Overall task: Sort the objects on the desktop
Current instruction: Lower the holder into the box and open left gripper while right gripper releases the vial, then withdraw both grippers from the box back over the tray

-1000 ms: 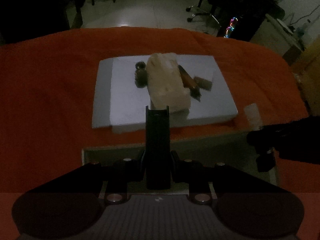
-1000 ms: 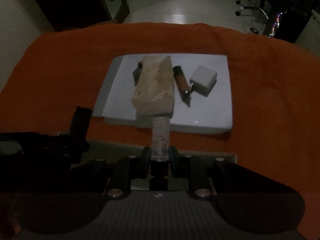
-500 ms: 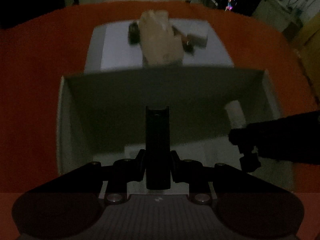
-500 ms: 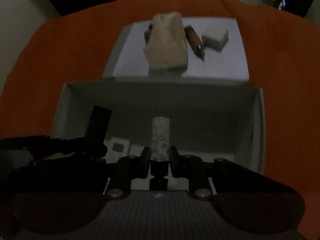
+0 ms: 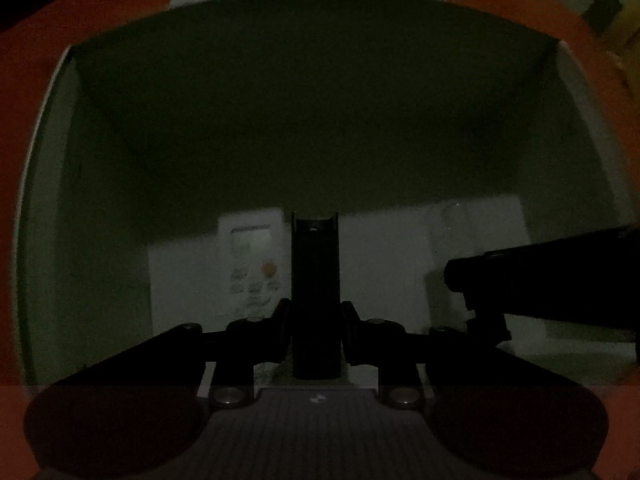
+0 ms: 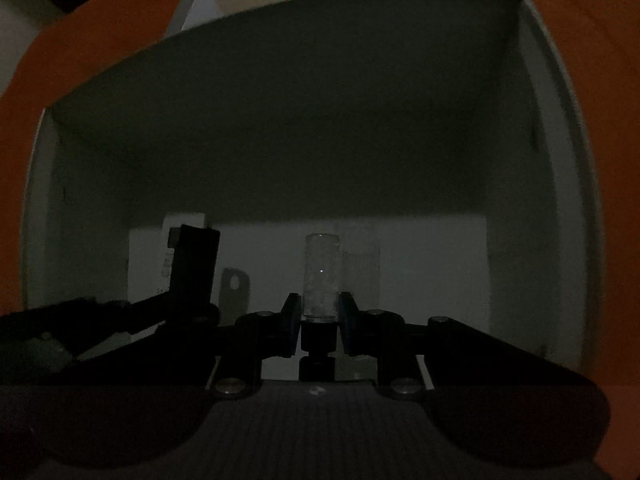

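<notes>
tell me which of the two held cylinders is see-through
The clear cylinder clamped in the right gripper; it is speckled and translucent, while the black cylinder in the left gripper is opaque.

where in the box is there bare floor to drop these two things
Bare floor lies in the box between the clear tube in the right gripper and the right wall. It is crowded on the left, where a remote control and a small tag lie under the black stick in the left gripper.
</notes>
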